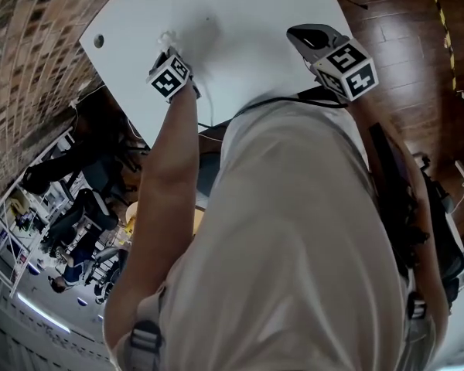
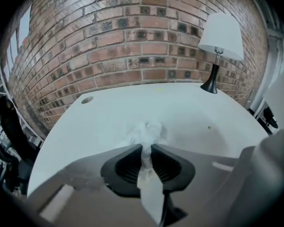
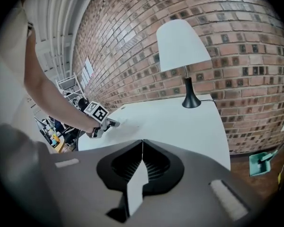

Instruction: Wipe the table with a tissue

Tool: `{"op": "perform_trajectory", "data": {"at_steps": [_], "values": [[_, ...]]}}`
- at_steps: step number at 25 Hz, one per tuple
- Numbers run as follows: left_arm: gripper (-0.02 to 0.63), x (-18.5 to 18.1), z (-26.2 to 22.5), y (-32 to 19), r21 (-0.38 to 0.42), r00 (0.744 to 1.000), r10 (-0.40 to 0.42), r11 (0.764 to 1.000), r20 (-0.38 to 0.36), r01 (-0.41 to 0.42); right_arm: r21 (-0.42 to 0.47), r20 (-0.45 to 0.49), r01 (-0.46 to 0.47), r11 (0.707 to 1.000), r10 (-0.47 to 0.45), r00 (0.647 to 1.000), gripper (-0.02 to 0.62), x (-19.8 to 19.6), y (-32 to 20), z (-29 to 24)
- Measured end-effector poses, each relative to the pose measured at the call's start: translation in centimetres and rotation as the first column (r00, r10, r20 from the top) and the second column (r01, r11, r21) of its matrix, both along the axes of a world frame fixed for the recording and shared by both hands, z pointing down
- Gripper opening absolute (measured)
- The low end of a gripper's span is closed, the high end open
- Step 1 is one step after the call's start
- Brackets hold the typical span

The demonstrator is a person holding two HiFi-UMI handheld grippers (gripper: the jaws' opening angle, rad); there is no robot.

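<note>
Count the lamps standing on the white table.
1. The white-shaded lamp with a black base stands on the white table, by the red brick wall. None seems hidden.

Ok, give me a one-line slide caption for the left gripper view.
Left gripper clamped on a crumpled white tissue against the white table, with a brick wall and lamp behind.

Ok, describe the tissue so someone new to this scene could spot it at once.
Start at the white table against the brick wall. Away from the lamp at its far corner, the left gripper points down at the tabletop. The tissue is the crumpled white wad pinched in its jaws, the only rumpled thing on that smooth surface.
</note>
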State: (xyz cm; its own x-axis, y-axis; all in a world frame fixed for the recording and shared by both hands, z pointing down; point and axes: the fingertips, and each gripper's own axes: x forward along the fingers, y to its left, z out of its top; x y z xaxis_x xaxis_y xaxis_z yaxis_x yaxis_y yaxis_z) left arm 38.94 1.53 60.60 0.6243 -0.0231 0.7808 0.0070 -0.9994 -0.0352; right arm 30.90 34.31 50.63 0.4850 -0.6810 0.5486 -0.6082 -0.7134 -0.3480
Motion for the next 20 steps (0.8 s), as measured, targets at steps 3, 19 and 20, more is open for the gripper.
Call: {"op": "perform_trajectory", "data": {"at_steps": [3,19,20], "values": [[0.060,0.7,0.0,2.1,-0.038,0.997,0.077,0.996,-0.014,-0.078,0.003,-0.001,-0.010,1.000,0.010,1.000,0.009,0.0,0.5,0.1],[0.057,1.5,0.6,19.7,-0.003,0.847,0.532,0.847,-0.010,-0.532,-0.002,0.002,-0.027,1.000,0.027,1.000,0.009,-0.8,4.4,0.5],[0.057,0.9,0.7,20.8,-0.005,0.837,0.547,0.837,-0.012,-0.547,-0.001,0.002,-0.028,1.000,0.028,1.000,0.009,-0.9,4.8,0.6]]}}
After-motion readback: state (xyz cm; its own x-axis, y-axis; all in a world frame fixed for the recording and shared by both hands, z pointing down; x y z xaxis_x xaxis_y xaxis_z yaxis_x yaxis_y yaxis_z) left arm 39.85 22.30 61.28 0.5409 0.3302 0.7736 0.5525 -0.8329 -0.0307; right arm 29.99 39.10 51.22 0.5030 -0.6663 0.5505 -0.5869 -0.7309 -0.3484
